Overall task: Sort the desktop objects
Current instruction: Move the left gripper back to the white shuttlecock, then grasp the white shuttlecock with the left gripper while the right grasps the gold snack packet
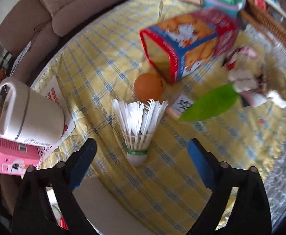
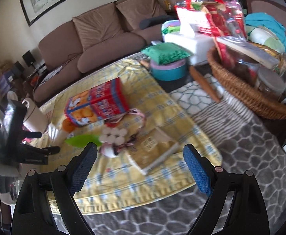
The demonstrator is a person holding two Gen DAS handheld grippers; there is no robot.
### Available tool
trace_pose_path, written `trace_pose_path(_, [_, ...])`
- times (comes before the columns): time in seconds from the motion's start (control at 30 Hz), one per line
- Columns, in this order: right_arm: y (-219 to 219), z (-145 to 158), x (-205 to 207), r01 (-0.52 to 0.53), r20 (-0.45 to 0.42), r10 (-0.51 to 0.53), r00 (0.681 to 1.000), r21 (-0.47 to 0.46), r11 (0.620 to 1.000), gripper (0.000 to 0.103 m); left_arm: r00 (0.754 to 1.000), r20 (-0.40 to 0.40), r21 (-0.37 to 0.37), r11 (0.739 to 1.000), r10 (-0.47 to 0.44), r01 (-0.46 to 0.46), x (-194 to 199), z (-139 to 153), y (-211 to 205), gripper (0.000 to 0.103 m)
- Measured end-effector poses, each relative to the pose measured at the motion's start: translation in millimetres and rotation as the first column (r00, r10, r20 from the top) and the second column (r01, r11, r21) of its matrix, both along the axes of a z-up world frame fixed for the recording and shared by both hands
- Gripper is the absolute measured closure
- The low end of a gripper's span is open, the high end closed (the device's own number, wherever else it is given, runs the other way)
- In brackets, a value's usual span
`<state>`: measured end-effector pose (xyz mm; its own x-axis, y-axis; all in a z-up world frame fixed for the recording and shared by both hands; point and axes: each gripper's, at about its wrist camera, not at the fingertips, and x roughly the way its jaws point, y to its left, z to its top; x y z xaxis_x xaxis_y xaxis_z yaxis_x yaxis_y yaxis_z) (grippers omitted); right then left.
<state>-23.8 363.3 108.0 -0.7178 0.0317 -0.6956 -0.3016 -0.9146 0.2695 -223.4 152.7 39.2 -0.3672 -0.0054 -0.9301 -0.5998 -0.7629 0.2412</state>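
Observation:
A white feather shuttlecock (image 1: 138,131) stands cork-down on the yellow checked cloth (image 1: 96,64), between the fingertips of my open left gripper (image 1: 142,146). Behind it lies an orange ball (image 1: 148,87), then a red and blue biscuit box (image 1: 184,41) on its side. A green leaf (image 1: 209,103) with white flowers (image 1: 240,78) lies to the right. In the right wrist view my right gripper (image 2: 140,152) is open above the cloth's near edge, with the flowers (image 2: 114,134), a tan booklet (image 2: 154,148), the box (image 2: 97,102) and the ball (image 2: 67,126) ahead. The left gripper (image 2: 45,143) shows at the left.
A white mug-shaped container (image 1: 25,115) lies on a pink box (image 1: 4,152) at the left. A wicker basket (image 2: 250,90) of jars and packets, a teal bowl (image 2: 168,70) and bags crowd the far right. A brown sofa (image 2: 96,43) stands behind. Grey patterned mat (image 2: 240,156) covers the right.

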Motion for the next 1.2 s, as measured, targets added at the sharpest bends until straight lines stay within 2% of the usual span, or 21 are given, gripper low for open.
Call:
trace_pose_path(0.1, [12,-3,4,0.023,0.001,-0.023,1.000,-0.031,0.999,0.012,1.000,0.021,-0.065,0.998,0.004,-0.002,-9,-15,7,0.026])
trace_pose_path(0.17, [19,-5,7,0.035,0.014,-0.035,0.999,-0.022,0.999,0.012,0.999,0.051,-0.088,0.996,0.014,-0.010,-13,-24,9,0.028])
trace_pose_path(0.23, [22,-8,6,0.036,0.020,-0.036,0.999,-0.013,0.999,0.012,0.996,0.087,-0.069,0.998,0.017,-0.011,-17,-25,8,0.037])
trace_pose_path(0.3, [26,-11,7,0.029,0.015,-0.029,0.999,-0.019,0.999,0.012,0.991,0.129,-0.035,0.999,0.020,-0.016,-20,-23,8,0.071])
trace_pose_path(0.33, [27,-12,6,0.020,0.010,-0.020,1.000,-0.021,1.000,0.012,0.991,0.134,-0.032,0.999,0.020,-0.015,-20,-21,7,0.072])
trace_pose_path(0.43, [26,-17,1,-0.044,-0.014,0.045,0.999,0.013,0.999,0.012,0.991,0.129,-0.025,0.999,-0.016,0.020,-12,-14,7,0.073])
trace_pose_path(0.5, [23,-21,-5,-0.117,-0.026,0.119,0.993,0.063,0.991,0.012,0.991,0.129,0.024,0.999,-0.033,0.031,-5,-1,0,0.073])
trace_pose_path(0.63, [15,-37,-25,-0.291,0.025,0.292,0.956,0.195,0.937,0.012,0.990,0.130,0.169,0.985,-0.063,0.040,17,38,-22,0.073])
trace_pose_path(0.77, [11,-51,-42,-0.414,0.046,0.412,0.910,0.120,0.902,0.012,0.991,0.108,0.275,0.960,-0.083,0.050,39,81,-50,0.072])
trace_pose_path(0.87, [6,-61,-53,-0.454,0.097,0.444,0.891,0.134,0.881,0.011,0.990,0.110,0.331,0.943,-0.084,0.043,52,103,-80,0.072])
trace_pose_path(1.0, [2,-76,-61,-0.470,0.202,0.432,0.879,0.211,0.857,0.011,0.991,0.118,0.396,0.918,-0.062,0.010,71,115,-127,0.072])
trace_pose_path(1.07, [9,-79,-61,-0.454,0.195,0.419,0.887,0.200,0.868,0.011,0.991,0.126,0.411,0.911,-0.042,-0.013,78,116,-148,0.072])
trace_pose_path(1.13, [16,-81,-61,-0.431,0.158,0.408,0.899,0.149,0.890,0.010,0.991,0.130,0.422,0.906,-0.018,-0.039,84,116,-170,0.072])
trace_pose_path(1.2, [19,-77,-57,-0.427,0.115,0.415,0.903,0.124,0.896,0.024,0.991,0.134,0.438,0.896,0.017,-0.074,89,115,-193,0.072])
